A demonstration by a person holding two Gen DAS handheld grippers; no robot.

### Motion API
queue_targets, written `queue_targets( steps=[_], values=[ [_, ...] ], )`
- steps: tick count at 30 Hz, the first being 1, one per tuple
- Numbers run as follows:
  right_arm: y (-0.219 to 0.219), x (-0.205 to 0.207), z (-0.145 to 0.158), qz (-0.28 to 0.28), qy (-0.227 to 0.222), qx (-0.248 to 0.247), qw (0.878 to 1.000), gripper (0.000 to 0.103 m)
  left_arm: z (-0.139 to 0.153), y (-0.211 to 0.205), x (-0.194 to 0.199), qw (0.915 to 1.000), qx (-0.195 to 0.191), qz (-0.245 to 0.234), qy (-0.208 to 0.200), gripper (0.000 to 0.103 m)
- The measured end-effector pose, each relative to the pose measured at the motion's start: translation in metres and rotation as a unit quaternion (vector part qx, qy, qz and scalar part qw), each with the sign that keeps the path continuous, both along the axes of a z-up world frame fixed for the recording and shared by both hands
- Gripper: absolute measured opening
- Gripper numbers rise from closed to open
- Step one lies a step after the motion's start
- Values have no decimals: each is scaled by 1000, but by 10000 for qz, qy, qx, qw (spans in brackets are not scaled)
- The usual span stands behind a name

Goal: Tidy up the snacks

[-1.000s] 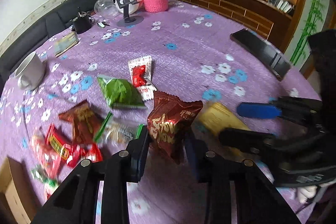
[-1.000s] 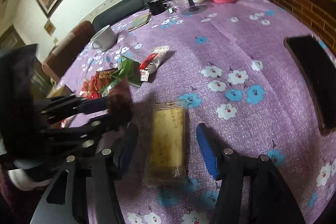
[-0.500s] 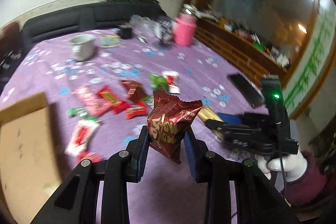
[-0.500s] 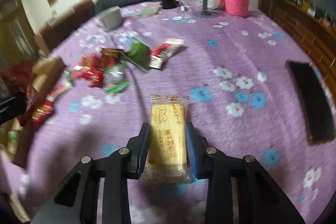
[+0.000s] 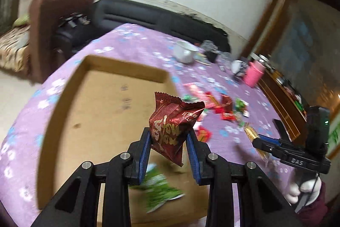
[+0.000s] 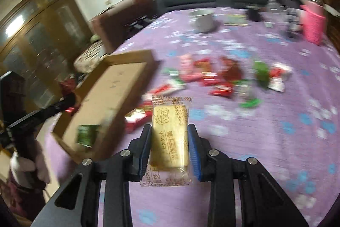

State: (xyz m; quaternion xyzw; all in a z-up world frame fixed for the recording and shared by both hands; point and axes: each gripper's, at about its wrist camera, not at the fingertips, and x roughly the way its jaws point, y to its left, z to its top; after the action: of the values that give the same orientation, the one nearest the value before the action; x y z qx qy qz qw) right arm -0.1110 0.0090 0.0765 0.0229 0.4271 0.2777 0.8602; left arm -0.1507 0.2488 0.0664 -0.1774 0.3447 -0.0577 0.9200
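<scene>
My left hand-held gripper is clamped on a dark red snack packet: glossy foil, gold lettering, a serrated top edge, crumpled and tilted between the blue pads. It hangs in the air above the near right part of the cardboard box, touching nothing but the pads. Inside the box, below the packet, lies a green packet, blurred.

My right hand-held gripper grips a yellow biscuit pack by its long sides: a clear wrapper with brown print, a pale rectangular biscuit inside and a small cartoon figure near the top. Its jaws have just been closing, and the pads now press the pack. It is lifted off the table, to the right of the box and clear of its wall.

Farther right of the box, a loose heap of red and green snack packets lies on the purple flowered cloth. Beyond the heap, far from the box, stand a white mug and a pink knitted bottle cover.

In the left view, the right hand-held gripper shows to the right of the box, held by a white-gloved hand.
</scene>
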Motion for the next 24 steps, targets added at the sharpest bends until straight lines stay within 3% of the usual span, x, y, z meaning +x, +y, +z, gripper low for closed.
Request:
queue_targets(
  steps=[7,14,17,19,20,21,24],
  values=[
    [102,7,7,712,14,-166,9973,33,-19,37,-5,9989,-139,363,259,35],
    [163,15,-10,1014,198,-468,9935,33,-32,56,-7,9970,-428,507,408,36],
    [173,21,-16,984,302,-470,9936,34,-33,62,-9,9966,-502,528,394,43],
    [171,26,-18,920,409,-323,9944,35,-30,66,-12,9963,-552,552,353,52],
    [168,26,-18,899,438,-253,9947,35,-29,67,-13,9961,-574,575,345,61],
    [165,28,-16,880,475,-154,9949,35,-27,69,-15,9955,-633,620,326,68],
    [143,32,2,695,326,190,9969,42,-23,76,-19,9929,-963,661,239,75]
  ],
)
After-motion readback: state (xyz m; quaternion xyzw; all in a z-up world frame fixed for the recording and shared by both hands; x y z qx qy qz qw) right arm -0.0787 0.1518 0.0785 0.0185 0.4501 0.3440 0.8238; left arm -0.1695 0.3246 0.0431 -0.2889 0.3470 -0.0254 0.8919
